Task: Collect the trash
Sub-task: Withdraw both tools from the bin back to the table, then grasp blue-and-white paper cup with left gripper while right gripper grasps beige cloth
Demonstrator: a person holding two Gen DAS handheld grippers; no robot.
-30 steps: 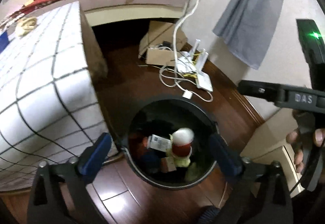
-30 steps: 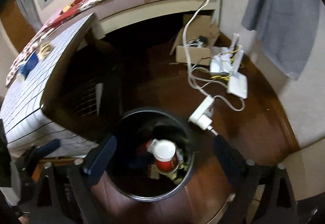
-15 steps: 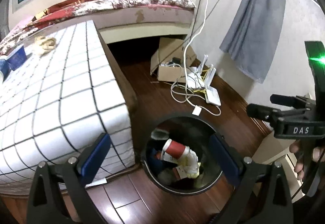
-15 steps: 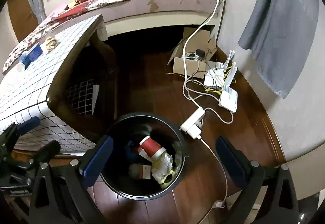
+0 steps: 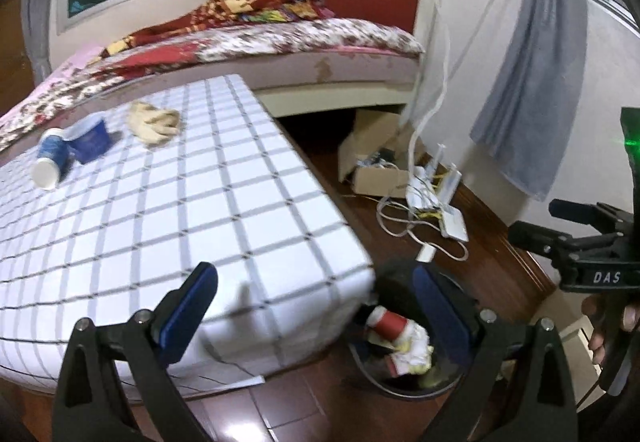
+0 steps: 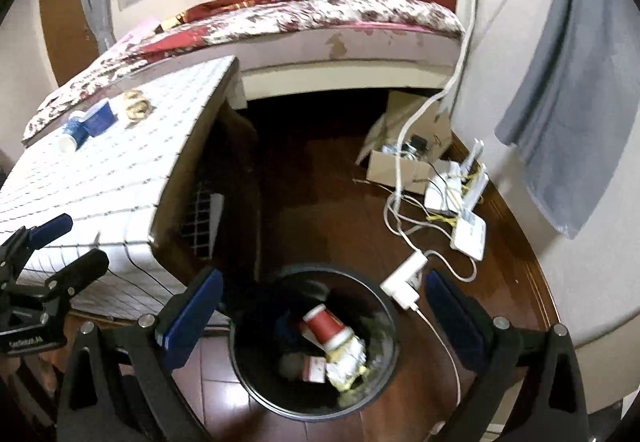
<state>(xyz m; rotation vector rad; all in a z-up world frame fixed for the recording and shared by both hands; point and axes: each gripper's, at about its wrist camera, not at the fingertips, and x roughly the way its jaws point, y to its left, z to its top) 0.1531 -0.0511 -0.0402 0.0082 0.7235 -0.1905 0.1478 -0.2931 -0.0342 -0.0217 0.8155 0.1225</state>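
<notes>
A black round trash bin (image 6: 384,398) stands on the wood floor and holds a red paper cup (image 6: 323,326) and crumpled wrappers (image 6: 348,360). It also shows in the left wrist view (image 5: 404,388). On the checked table top (image 5: 180,217) lie a blue paper cup on its side (image 5: 50,161), a blue packet (image 5: 93,141) and a crumpled beige wad (image 5: 154,121). My left gripper (image 5: 316,310) is open and empty over the table's near corner. My right gripper (image 6: 322,312) is open and empty above the bin.
A bed (image 6: 320,21) stands at the back. A cardboard box (image 6: 404,157), white routers (image 6: 460,197), cables and a power adapter (image 6: 404,282) lie on the floor by the wall. A grey cloth (image 6: 568,101) hangs at the right.
Both grippers have risen and tilted up from the bin. The left one has swung left over the table's corner. The red cup now lies on its side in the bin.
</notes>
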